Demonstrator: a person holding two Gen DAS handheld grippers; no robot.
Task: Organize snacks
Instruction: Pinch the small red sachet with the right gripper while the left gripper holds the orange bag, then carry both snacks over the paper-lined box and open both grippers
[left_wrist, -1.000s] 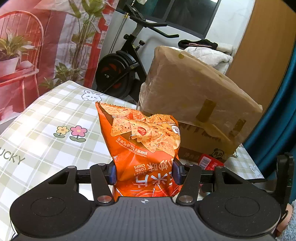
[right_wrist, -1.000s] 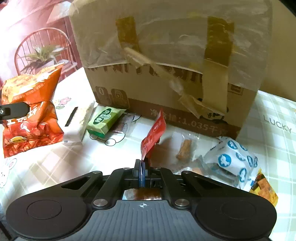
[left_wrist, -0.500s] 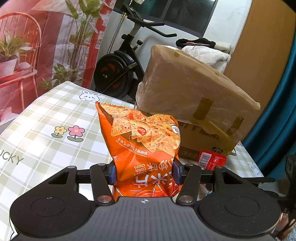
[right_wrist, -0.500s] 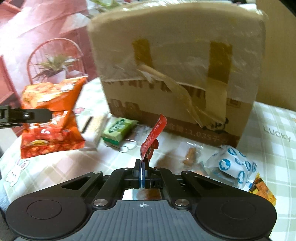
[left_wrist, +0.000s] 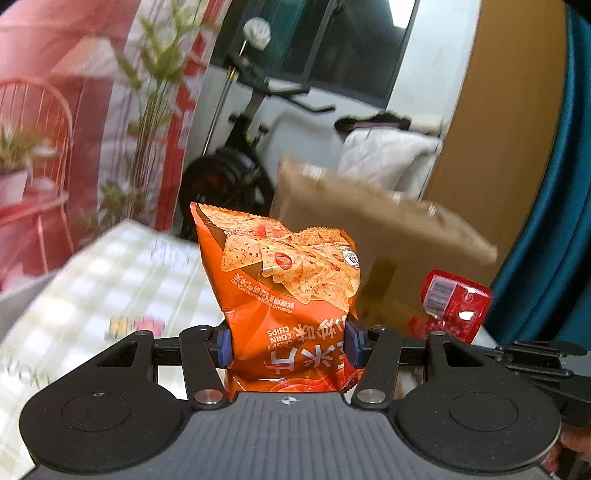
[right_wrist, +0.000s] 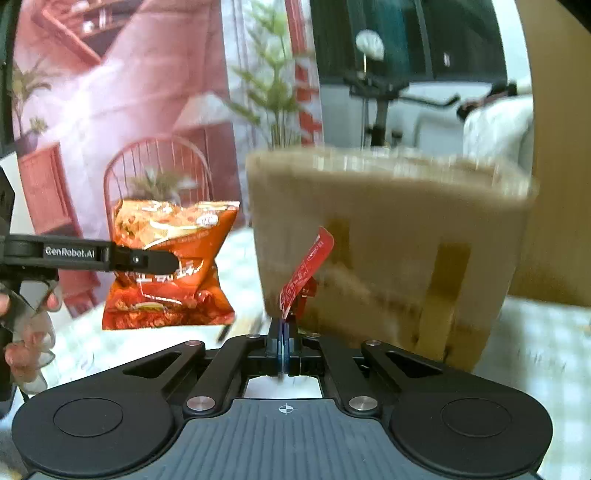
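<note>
Both snacks are lifted but not yet stowed: the left gripper clamps an orange chip bag, the right gripper pinches a red packet before the cardboard box.

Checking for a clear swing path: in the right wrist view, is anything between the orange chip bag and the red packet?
Nothing solid: only blurred checked tablecloth and backdrop show between chip bag and red packet.

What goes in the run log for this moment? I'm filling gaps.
left hand-held gripper: shut on chips bag | right hand-held gripper: shut on red packet | both lifted beside box
</note>
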